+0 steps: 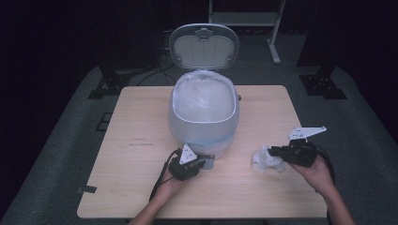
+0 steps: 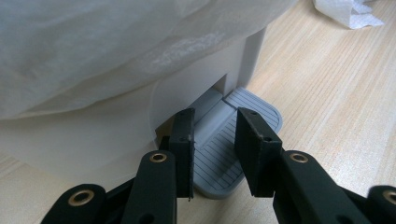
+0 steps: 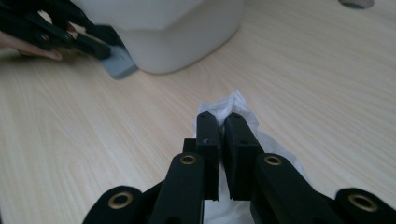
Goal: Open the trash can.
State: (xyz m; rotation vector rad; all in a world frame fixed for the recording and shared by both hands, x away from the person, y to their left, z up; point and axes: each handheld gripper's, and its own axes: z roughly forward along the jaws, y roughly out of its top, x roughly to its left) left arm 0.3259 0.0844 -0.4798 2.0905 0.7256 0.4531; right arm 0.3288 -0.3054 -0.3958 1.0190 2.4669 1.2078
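A white pedal bin (image 1: 204, 112) lined with a thin plastic bag stands at the table's middle, its lid (image 1: 204, 47) raised. My left gripper (image 1: 199, 165) is at the foot of the bin, and in the left gripper view it (image 2: 215, 116) is open, its jaws resting just over the grey ribbed pedal (image 2: 233, 135). To the right, my right gripper (image 1: 271, 151) is shut on a crumpled white tissue (image 1: 264, 160) low over the tabletop. The tissue (image 3: 233, 105) bulges out past the closed right gripper (image 3: 222, 119).
The wooden table (image 1: 141, 122) has bare surface left of the bin and along the front edge. A strip of dark tape (image 1: 87, 189) sits at the front left corner. Dark stands and cables lie on the floor behind the table.
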